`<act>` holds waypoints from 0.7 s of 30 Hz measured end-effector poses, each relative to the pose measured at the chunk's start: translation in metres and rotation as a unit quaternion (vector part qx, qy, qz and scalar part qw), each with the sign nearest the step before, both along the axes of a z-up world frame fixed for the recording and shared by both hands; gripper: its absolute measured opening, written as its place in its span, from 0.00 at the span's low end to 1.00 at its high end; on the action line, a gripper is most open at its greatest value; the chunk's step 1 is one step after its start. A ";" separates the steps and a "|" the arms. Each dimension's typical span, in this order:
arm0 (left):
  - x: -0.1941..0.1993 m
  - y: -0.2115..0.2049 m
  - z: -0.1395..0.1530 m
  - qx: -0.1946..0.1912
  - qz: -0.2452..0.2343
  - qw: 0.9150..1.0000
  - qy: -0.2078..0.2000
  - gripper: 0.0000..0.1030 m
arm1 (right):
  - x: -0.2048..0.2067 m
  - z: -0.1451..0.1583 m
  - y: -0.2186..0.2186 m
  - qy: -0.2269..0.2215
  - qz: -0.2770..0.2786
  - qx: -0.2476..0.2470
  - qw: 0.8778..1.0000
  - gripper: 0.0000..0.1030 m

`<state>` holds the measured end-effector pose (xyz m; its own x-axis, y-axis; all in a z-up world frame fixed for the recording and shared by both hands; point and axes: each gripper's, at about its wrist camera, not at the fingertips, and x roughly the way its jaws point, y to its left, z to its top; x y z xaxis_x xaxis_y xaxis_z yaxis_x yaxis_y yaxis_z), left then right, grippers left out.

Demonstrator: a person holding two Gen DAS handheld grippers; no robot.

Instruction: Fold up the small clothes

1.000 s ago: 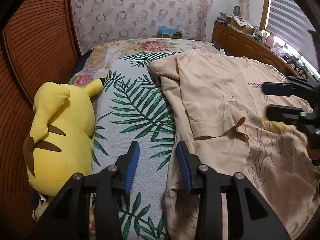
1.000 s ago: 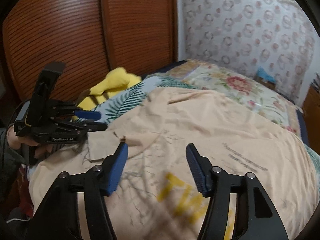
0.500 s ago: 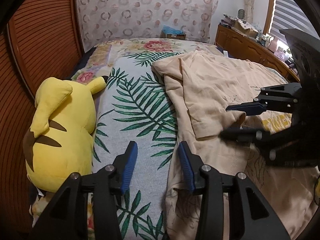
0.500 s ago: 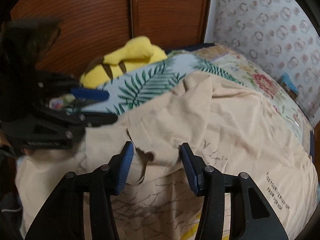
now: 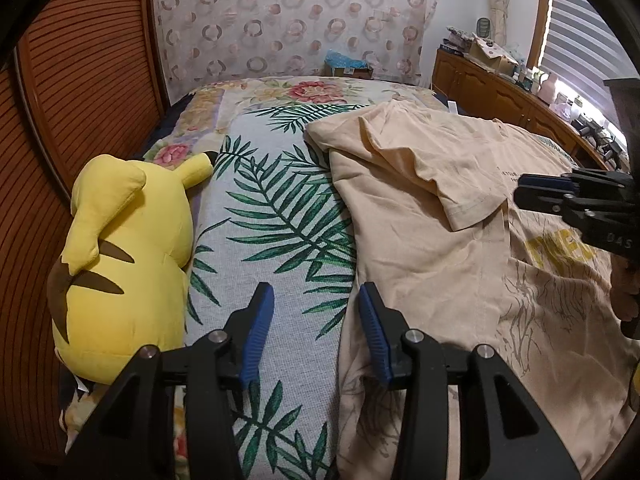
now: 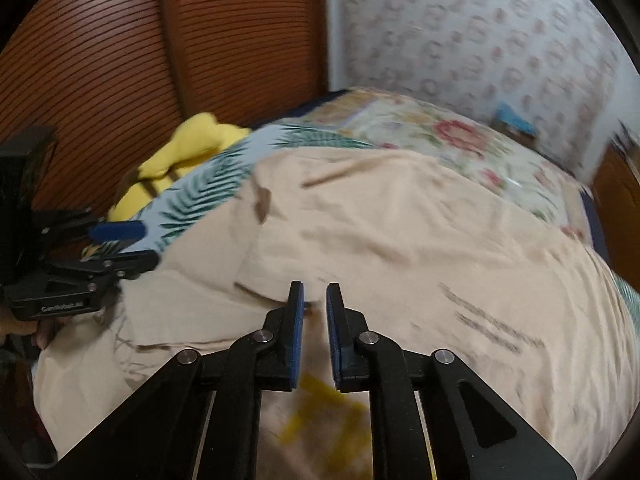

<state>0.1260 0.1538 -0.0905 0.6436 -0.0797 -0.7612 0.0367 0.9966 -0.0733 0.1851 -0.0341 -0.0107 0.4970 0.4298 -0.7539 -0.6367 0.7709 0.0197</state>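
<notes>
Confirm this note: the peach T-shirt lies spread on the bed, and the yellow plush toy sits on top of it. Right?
Not quite. The peach T-shirt does lie spread on the bed, but the yellow plush toy lies beside it on the leaf-print cover, apart from the shirt. The left wrist view shows this.

Your 2 grippers share a build: the left gripper [image 5: 316,320] and right gripper [image 6: 314,312] have black angular linkage arms, silver pivot screws and ribbed blue pads [image 5: 256,330]; white lettering marks the left's body.
</notes>
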 end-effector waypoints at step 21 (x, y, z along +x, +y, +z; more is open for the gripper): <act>-0.001 0.000 -0.003 0.001 0.015 1.000 0.001 0.49 | 0.012 -0.024 0.053 -0.020 0.071 -0.046 0.996 0.09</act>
